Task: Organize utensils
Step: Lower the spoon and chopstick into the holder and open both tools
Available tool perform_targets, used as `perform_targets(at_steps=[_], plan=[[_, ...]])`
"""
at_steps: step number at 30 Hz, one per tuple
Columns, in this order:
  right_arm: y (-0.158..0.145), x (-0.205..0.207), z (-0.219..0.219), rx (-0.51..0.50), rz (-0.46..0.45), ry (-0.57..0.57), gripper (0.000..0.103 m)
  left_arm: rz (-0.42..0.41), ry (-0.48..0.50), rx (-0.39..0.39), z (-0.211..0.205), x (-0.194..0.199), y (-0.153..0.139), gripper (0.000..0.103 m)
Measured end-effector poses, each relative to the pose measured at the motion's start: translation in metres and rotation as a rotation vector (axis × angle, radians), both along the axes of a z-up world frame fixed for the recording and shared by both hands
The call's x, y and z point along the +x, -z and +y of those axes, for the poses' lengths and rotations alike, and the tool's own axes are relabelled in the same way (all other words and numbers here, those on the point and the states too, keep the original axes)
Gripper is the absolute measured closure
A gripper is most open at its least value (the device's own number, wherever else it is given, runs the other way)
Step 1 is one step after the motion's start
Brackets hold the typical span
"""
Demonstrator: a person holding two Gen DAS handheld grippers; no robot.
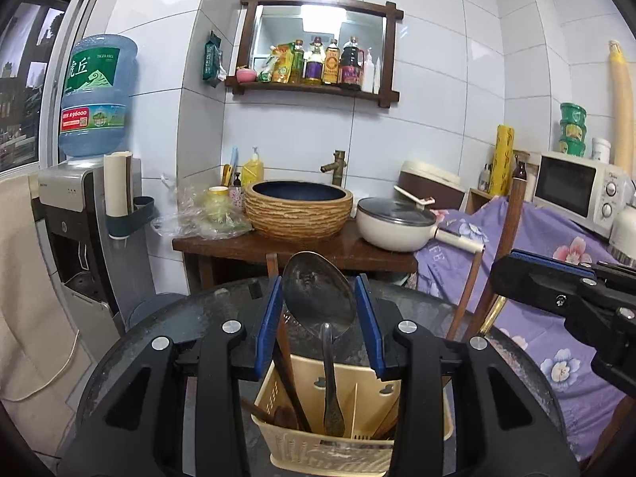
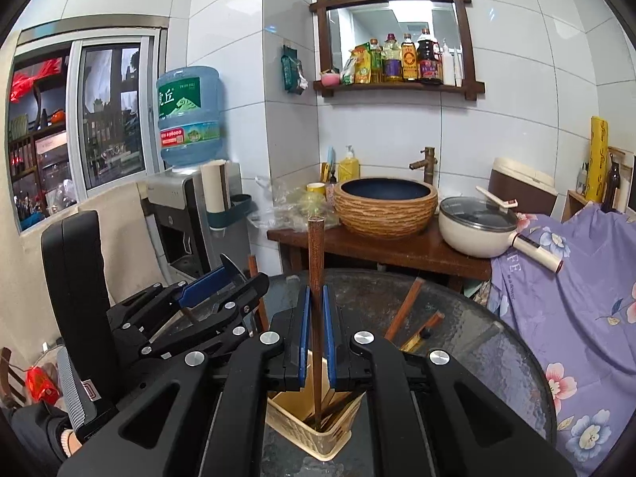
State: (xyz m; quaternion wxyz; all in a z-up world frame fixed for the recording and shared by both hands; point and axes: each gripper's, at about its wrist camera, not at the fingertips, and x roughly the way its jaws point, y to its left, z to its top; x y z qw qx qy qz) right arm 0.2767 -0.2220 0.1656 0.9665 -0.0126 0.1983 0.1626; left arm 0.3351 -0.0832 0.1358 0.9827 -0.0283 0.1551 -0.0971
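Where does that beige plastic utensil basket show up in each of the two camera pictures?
Left wrist view: the utensil basket sits at bottom centre, below the left claw, which grips a metal spoon standing in it.
Right wrist view: the basket is again at bottom centre, partly hidden behind the right claw, which pinches a brown chopstick.
Shared landmark: the woven-look wash basin on the wooden stand.
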Motion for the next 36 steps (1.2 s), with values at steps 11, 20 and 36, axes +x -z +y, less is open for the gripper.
perform_targets(at_steps=[11,20,36], plan=[[0.032,-0.001,-0.004,-0.008,0.047,0.011,0.096,0.103,0.035,0.090,-0.010,0.010,0.037,0.065],[0.035,-0.001,-0.008,-0.016,0.036,0.022,0.095,0.136,0.064,0.158,-0.017,0.011,0.050,0.052],[0.029,-0.035,-0.026,0.044,-0.071,0.043,0.041,-0.021,0.052,0.108,0.010,-0.058,0.018,0.020]])
